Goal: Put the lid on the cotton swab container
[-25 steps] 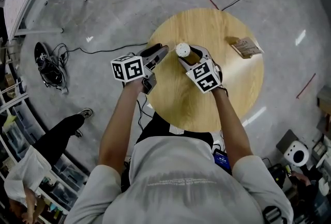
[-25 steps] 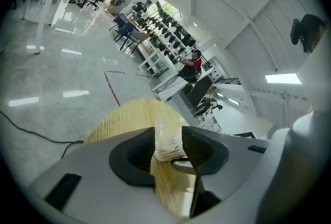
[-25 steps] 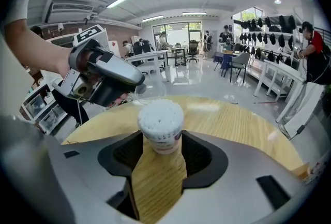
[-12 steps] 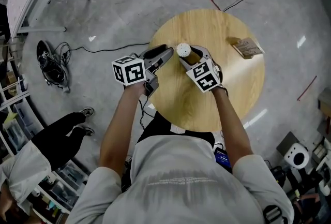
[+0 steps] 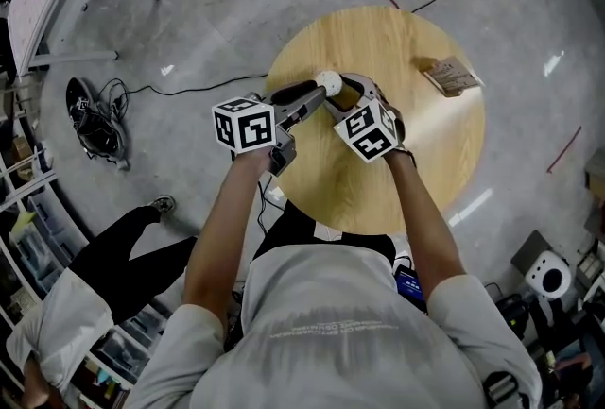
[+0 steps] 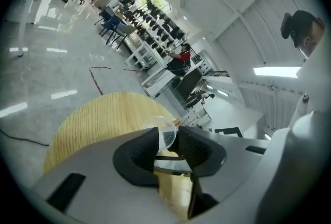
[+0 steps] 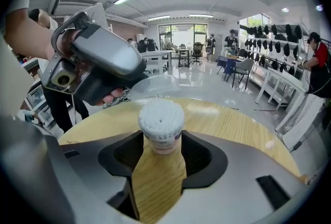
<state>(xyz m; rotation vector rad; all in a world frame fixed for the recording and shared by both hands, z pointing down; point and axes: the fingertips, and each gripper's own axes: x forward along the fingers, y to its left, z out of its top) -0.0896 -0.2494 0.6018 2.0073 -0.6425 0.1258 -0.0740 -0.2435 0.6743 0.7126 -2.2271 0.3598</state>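
Note:
A small cotton swab container (image 7: 161, 125) with white swab heads showing at its open top (image 5: 328, 79) stands on the round wooden table (image 5: 425, 161). My right gripper (image 7: 161, 153) (image 5: 344, 95) is shut on its sides. A clear round lid (image 6: 164, 132) sits between the tips of my left gripper (image 6: 166, 140) (image 5: 318, 93), whose jaws have just been closing with the lid between them. In the right gripper view the lid (image 7: 170, 86) hovers just behind and above the container's top, and the left gripper's dark body (image 7: 103, 62) comes in from the left.
A small brown packet (image 5: 452, 76) lies at the table's far right. On the floor to the left are a black cable and a dark bundle (image 5: 90, 119). A person (image 5: 66, 303) is at the lower left. A white device (image 5: 544, 277) sits at the lower right.
My left gripper has moved right and a little up, bringing its tips from beside the container to right at its top. The right gripper has kept its hold in place.

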